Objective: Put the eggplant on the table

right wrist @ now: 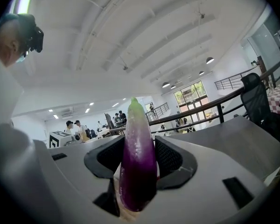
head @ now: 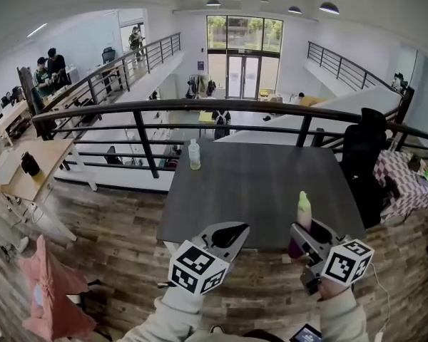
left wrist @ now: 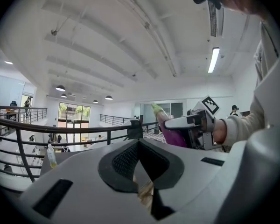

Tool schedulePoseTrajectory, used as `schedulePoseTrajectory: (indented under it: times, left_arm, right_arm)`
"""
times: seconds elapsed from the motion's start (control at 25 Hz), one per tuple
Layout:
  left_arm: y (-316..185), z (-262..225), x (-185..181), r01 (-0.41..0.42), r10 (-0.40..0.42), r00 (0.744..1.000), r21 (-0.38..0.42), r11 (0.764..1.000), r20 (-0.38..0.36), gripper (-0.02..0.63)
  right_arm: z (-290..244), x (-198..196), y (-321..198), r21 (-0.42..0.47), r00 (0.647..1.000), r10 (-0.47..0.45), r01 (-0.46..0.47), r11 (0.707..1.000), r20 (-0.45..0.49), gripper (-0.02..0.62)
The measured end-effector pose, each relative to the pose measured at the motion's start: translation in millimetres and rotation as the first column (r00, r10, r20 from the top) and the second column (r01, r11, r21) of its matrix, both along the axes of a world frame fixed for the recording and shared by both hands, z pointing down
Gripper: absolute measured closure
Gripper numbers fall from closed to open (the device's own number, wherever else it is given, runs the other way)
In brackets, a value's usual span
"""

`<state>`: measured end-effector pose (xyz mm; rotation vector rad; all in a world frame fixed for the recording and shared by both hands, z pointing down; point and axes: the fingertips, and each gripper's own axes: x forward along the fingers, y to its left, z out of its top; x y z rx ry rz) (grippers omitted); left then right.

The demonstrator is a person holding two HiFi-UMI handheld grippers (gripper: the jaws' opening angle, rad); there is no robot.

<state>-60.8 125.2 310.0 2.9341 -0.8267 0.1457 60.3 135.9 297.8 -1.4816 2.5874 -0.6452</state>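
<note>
At the far left of the head view a pink cloth (head: 46,291) lies on the wooden floor, well apart from the work. Further in, a clear bottle (head: 194,154) stands on the far part of the dark table (head: 257,184), near the railing (head: 200,105). The left gripper (head: 232,231) hovers at the table's near edge with its jaws closed together on nothing; its own view shows the pads meeting at the tips with only floor behind them. Just to its right, the right gripper (head: 307,235) is clamped on the eggplant (head: 304,212), which stands upright, green tip up, purple body down between the jaws, at the near edge of the table and not yet resting on it. At the far right a dark chair (head: 364,155) stands beside the table. The step in hand looks like the carry towards the table. The next move probably calls for bringing the eggplant over the bare top, lowering it until it rests there, then letting the jaws part. The bottle is far enough off not to interfere. The right gripper view alone shows both pads pressing the purple flanks. The left gripper view gives a side look at that grip and also takes in the bottle. Only the head view shows where the table's edge lies under both tools.
</note>
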Motion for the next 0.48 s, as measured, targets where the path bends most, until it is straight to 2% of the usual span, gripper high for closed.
schedulePoseTrajectory:
  times: [0.28,0.48]
  left_arm:
    - [-36.2,26.7,13.3,-0.013,0.012,1.0,-0.055,0.998,-0.011,0.6]
    - [-83.5,23.4,26.2,0.03,-0.029,1.0,-0.052,0.998,0.01,0.6]
  right_arm:
    - [12.7,10.8,-44.9,-0.02,1.0,0.007,-0.007,1.0,-0.002,0.388]
    - [6.8,35.0,-86.6,-0.008,1.0,0.012,-0.011,1.0,0.006,0.388]
